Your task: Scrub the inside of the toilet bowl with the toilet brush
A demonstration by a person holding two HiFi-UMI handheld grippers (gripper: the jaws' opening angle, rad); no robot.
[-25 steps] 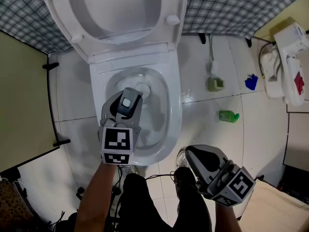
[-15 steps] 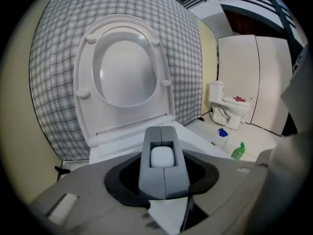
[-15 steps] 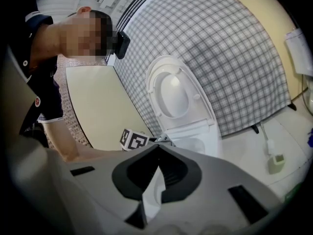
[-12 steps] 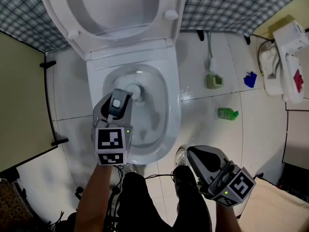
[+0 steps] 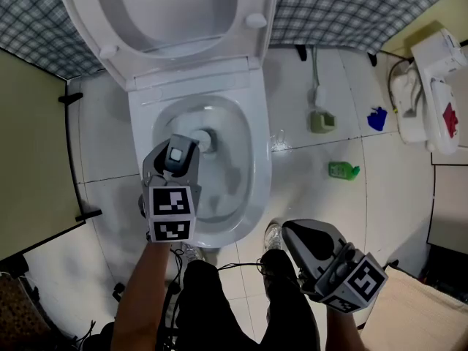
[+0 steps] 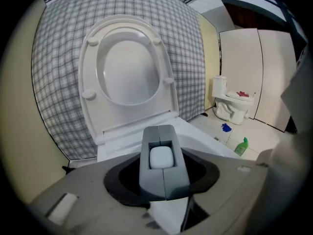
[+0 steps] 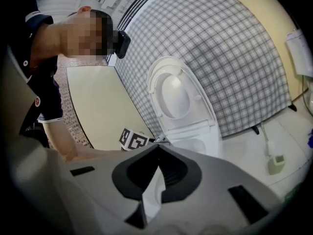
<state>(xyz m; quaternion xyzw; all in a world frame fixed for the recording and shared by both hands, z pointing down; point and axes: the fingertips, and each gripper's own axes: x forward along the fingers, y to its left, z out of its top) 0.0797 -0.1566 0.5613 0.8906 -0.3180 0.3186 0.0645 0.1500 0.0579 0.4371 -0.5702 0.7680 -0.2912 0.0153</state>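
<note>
Left hand-held gripper (image 5: 170, 172) is clamped on the grey handle of the toilet brush (image 6: 162, 161), whose white-capped end stands up between the jaws in the left gripper view. It hangs over the left half of the toilet bowl (image 5: 260, 168), and the brush runs down from it so that the white brush head (image 5: 205, 139) sits low in the bowl, at or just beside the drain opening toward the back. The seat and lid (image 5: 175, 20) are raised and out of the way.

The right hand-held gripper (image 5: 310, 244) is held off to the side near the person's legs, well apart from the toilet, its jaws drawn together with nothing between them.

Scrubbing looks to be under way, not finished. The brush is working the bottom of the bowl, and the front and side walls and the area under the rim probably remain. Glare on the wet porcelain makes it hard to say which parts are already clean.
</note>
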